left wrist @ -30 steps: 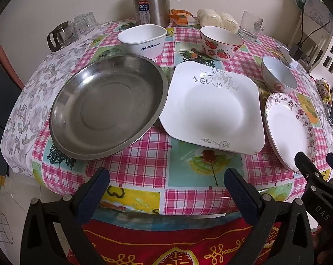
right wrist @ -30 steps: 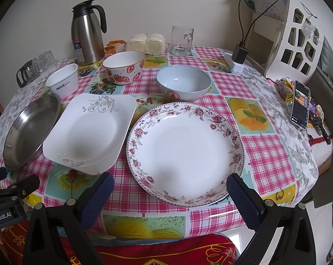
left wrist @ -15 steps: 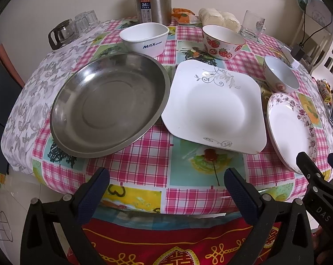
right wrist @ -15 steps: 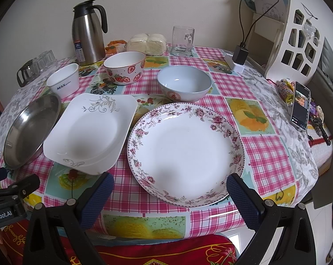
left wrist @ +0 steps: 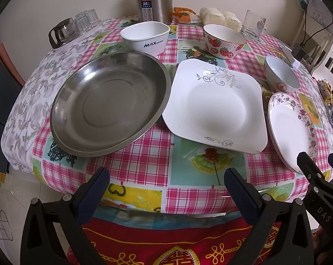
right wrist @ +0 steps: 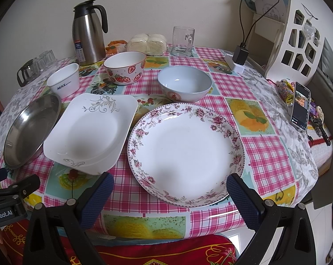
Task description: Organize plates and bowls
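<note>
A steel round dish (left wrist: 109, 103) (right wrist: 29, 130), a white square plate (left wrist: 217, 106) (right wrist: 89, 128) and a floral round plate (left wrist: 292, 130) (right wrist: 186, 150) lie in a row near the table's front edge. Behind them stand a white MAX bowl (left wrist: 145, 37) (right wrist: 64, 82), a strawberry bowl (left wrist: 223, 40) (right wrist: 124, 67) and a pale blue bowl (left wrist: 281, 74) (right wrist: 184, 82). My left gripper (left wrist: 166, 187) is open and empty, in front of the steel dish and square plate. My right gripper (right wrist: 169, 192) is open and empty, at the floral plate's near rim.
A steel thermos (right wrist: 88, 35), a glass mug (right wrist: 183, 40), wrapped buns (right wrist: 147, 43) and upturned glasses (right wrist: 37, 66) stand at the back. A phone (right wrist: 300, 107), a charger (right wrist: 239, 60) and a white rack (right wrist: 296, 42) are at the right. A red cushion (left wrist: 166, 243) lies below the table edge.
Both grippers have crept slightly forward toward the table. Nothing on the table has moved.
</note>
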`<state>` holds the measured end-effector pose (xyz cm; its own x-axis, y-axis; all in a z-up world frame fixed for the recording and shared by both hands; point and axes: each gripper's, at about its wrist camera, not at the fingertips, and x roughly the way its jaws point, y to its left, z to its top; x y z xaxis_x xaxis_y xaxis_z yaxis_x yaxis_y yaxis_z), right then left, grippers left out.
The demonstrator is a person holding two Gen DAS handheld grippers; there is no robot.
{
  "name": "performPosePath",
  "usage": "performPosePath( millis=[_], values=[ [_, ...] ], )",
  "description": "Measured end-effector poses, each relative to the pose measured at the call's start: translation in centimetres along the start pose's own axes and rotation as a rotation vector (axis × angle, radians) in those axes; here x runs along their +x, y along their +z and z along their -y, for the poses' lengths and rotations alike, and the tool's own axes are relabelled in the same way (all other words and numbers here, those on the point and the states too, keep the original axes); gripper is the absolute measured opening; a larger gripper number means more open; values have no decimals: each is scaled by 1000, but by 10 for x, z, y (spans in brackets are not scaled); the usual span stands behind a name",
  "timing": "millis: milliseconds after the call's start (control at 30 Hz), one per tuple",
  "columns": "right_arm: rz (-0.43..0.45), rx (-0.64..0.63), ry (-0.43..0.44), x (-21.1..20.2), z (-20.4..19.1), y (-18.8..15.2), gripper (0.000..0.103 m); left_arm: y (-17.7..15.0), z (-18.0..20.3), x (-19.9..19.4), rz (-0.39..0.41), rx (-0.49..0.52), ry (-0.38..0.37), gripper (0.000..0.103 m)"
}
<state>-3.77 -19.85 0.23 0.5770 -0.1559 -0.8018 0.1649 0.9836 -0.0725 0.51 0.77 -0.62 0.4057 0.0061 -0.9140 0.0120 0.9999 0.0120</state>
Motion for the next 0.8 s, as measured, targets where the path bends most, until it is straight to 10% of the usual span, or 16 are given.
performPosePath(
  millis=[467, 800],
  values=[
    [0, -2, 1, 0, -1, 1, 103, 4, -8, -5, 24, -41, -40, 103],
    [68, -1, 82, 2, -28, 19, 103, 24, -56, -22, 193, -216, -40, 103]
  ],
)
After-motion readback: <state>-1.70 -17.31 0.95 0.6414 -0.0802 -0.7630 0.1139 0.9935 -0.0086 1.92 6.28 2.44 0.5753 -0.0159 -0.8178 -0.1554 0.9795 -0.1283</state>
